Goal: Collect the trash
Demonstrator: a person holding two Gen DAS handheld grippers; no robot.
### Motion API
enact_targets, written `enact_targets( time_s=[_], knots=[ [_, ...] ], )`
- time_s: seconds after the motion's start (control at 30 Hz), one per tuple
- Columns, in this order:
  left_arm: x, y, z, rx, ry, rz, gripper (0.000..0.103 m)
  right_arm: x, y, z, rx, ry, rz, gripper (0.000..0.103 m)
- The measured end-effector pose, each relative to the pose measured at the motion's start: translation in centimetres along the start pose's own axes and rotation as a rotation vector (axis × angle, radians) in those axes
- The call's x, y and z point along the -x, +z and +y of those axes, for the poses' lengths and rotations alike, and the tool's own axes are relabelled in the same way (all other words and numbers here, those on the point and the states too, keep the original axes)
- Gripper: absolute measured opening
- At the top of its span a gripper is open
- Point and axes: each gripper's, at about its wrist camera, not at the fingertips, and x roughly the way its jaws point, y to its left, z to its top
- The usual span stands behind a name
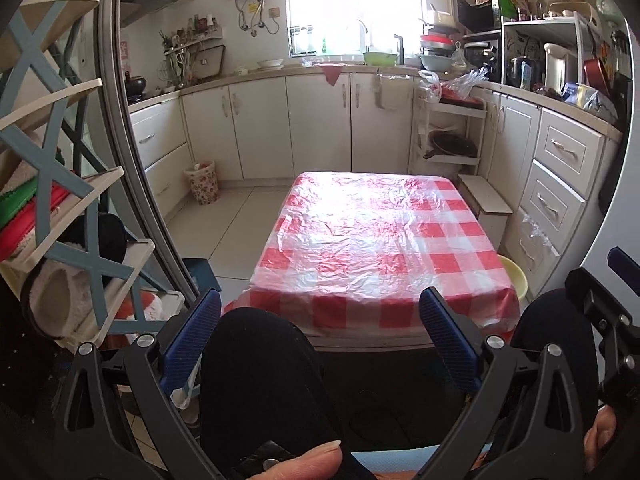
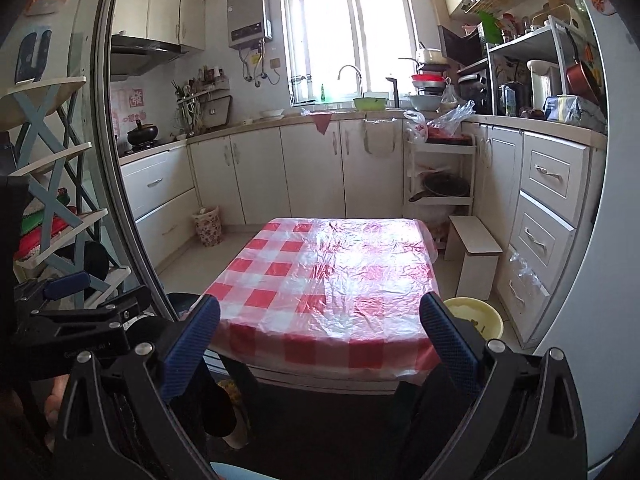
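While both grippers hang low in front of the person's dark-trousered legs, the left gripper (image 1: 320,320) has its blue fingers (image 1: 448,336) spread wide with nothing between them; the right gripper (image 2: 320,324) likewise shows its fingers (image 2: 192,340) far apart and bare. Ahead stands a low table whose tabletop (image 1: 376,236) is covered by a crinkled red-and-white checked plastic cloth, glaring under the window (image 2: 348,28); no loose trash can be made out on it. A floral wastebasket (image 1: 203,182) sits on the tiled floor against the white cabinets, well left of the table and apart from it; a yellow basin (image 2: 476,316) rests on the floor just beside the table's near right corner; a small white stool (image 2: 474,256) stands behind that basin. Crumpled plastic bags (image 2: 448,118) lie on the far counter near the sink tap (image 2: 352,74).
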Motion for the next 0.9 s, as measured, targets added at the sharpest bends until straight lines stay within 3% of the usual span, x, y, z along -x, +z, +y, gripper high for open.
enact_targets(
  time_s=[0.9],
  knots=[
    [-0.47,-0.39,-0.56,-0.023,0.036,0.019,0.095,0.40,-0.59,0.76,0.032,-0.017,-0.019,0.096]
  ],
)
